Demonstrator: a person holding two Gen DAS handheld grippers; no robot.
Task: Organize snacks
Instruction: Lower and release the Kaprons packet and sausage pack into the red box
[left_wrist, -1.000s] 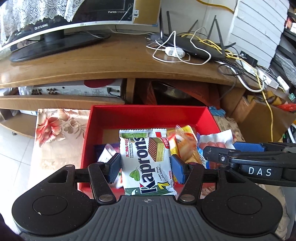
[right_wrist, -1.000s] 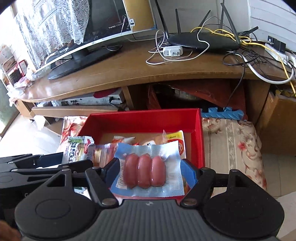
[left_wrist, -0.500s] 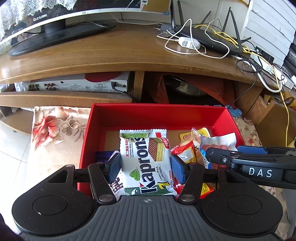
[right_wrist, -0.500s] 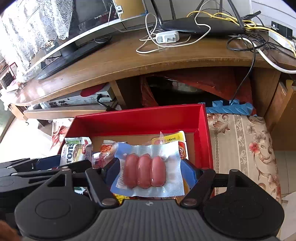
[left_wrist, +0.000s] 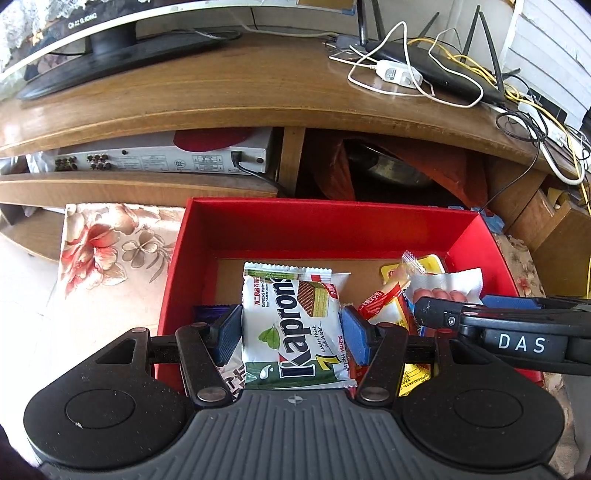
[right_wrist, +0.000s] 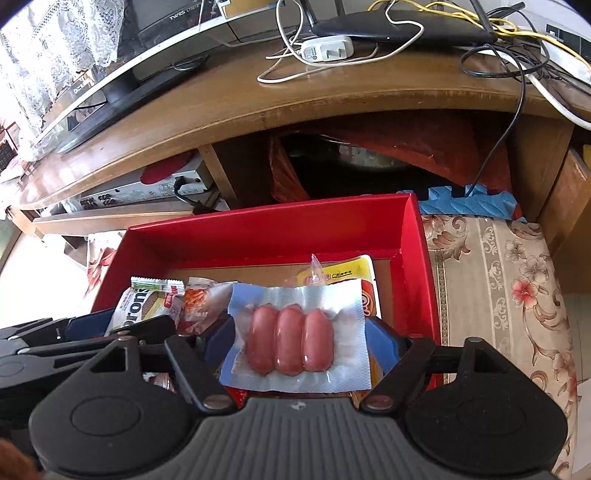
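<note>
My left gripper (left_wrist: 291, 328) is shut on a white-and-green Kaprons wafer pack (left_wrist: 295, 328) and holds it over the red box (left_wrist: 325, 229). My right gripper (right_wrist: 299, 339) is shut on a clear vacuum pack of three pink sausages (right_wrist: 291, 339), also over the red box (right_wrist: 258, 232), to the right of the left gripper. The sausage pack (left_wrist: 443, 291) and the right gripper's side show in the left wrist view. Several other snack packs lie in the box, among them a yellow pack (right_wrist: 343, 273) and a red-orange pack (left_wrist: 380, 306).
The box sits on a floral cloth (right_wrist: 509, 280) in front of a wooden TV stand (left_wrist: 240, 92). A monitor (left_wrist: 110, 40), a router (left_wrist: 436, 66) and tangled cables (right_wrist: 517, 48) lie on the stand. A silver player (left_wrist: 162, 158) sits on its shelf.
Both grippers have moved forward and down toward the red box, each still holding its pack. The box and stand look larger and closer now.
</note>
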